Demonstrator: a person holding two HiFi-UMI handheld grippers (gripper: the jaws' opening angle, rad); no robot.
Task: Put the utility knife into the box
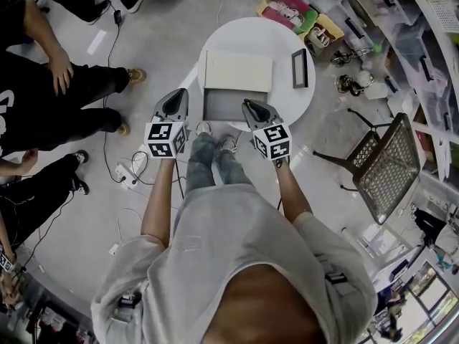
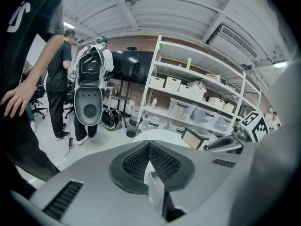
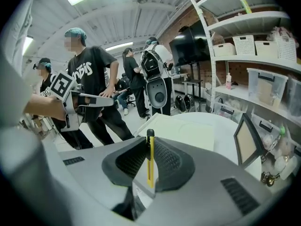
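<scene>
A yellow utility knife (image 3: 150, 161) with a black tip stands on edge between the pads of my right gripper (image 3: 149, 139), which is shut on it. In the head view that gripper (image 1: 249, 107) hovers at the near edge of the round white table (image 1: 287, 41), just right of the open box (image 1: 237, 84), whose cream lid (image 3: 181, 128) lies flat behind its grey tray (image 1: 224, 106). My left gripper (image 1: 176, 99) hangs off the table's left edge, level with the box. Its pads (image 2: 149, 145) meet at the tip with nothing held. The knife is hidden in the head view.
A small black-framed panel (image 1: 300, 68) stands on the table's right side. A metal mesh chair (image 1: 387, 163) is right of the table. People (image 1: 43, 84) stand at the left among floor cables. Shelves with bins (image 1: 401, 41) line the right wall.
</scene>
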